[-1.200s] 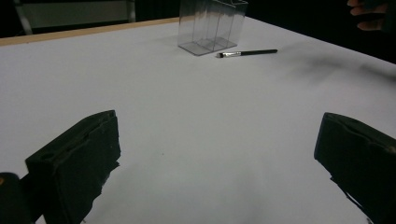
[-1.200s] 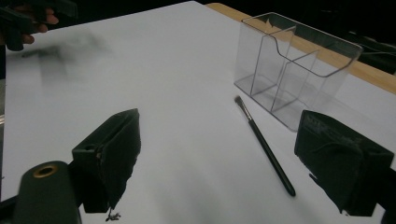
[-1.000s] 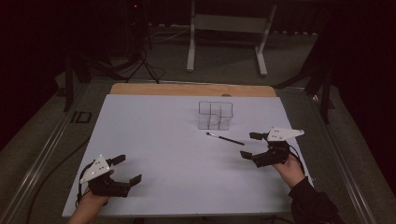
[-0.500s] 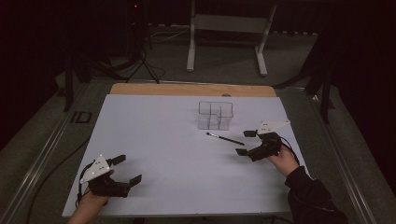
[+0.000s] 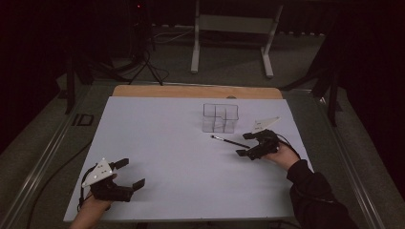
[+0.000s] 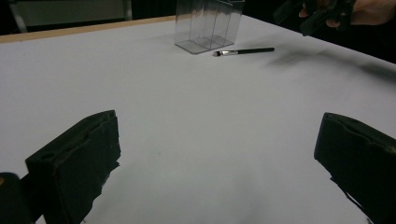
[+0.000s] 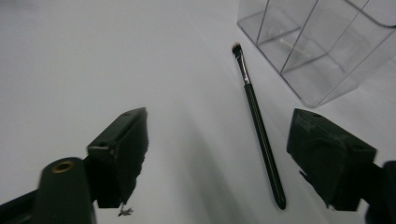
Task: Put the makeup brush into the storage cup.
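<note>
Left gripper: you've got it parked near the front left corner of the white board, jaws wide apart with nothing between them but bare board in the left gripper view.
Right gripper: yours is out on the right side, just in front of the box, jaws spread wide and holding nothing.
Brush: thin black one lying flat on the board, bristle end pointing away from your right gripper. In the right gripper view it sits between the two jaws, closer to the right-hand one, not touching either.
Box: clear plastic organizer with dividers, standing upright mid-board toward the back, just beyond the brush. Looks empty as far as I can make out.
Table edge: a wood strip shows past the board's far side.
</note>
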{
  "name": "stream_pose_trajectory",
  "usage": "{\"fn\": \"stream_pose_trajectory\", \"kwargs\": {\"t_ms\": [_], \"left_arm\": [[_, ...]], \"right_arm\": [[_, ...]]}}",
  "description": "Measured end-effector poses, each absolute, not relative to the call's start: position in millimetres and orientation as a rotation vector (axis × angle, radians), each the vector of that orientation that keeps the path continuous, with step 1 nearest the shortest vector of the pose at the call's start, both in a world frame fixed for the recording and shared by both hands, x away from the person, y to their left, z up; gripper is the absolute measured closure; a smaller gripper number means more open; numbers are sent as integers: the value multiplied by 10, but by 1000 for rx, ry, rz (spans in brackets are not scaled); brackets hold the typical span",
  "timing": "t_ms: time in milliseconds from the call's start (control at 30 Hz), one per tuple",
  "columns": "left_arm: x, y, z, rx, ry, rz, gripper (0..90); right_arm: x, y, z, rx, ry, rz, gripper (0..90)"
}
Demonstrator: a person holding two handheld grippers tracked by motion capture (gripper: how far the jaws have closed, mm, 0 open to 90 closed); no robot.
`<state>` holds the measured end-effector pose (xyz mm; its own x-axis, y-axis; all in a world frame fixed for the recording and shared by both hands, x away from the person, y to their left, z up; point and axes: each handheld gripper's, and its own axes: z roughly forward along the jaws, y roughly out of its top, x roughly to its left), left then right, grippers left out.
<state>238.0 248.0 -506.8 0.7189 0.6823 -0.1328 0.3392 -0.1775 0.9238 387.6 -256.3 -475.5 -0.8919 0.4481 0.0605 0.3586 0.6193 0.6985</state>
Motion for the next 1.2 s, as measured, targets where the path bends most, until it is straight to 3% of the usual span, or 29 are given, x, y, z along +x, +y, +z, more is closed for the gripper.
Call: {"fn": "stream_pose_trajectory", "kwargs": {"t_ms": [167,433,567,1200], "left_arm": [[2379,2481,-5067,1782,805,373,14],[2379,2477,-5068,1785,802,373,14],[2379,2475,-5070,1789,800,373,14],[2378,2469,-5071,1796,794,373,14]], "right_arm": [[3939,-2523,-4766,675,2757,1079,229],[4031,-2467,-4732,667,2795,1023,321],[4111,-2382,-4682,647,2832,934,486],[4365,-2099,-4741,560,2959,698,554]]}}
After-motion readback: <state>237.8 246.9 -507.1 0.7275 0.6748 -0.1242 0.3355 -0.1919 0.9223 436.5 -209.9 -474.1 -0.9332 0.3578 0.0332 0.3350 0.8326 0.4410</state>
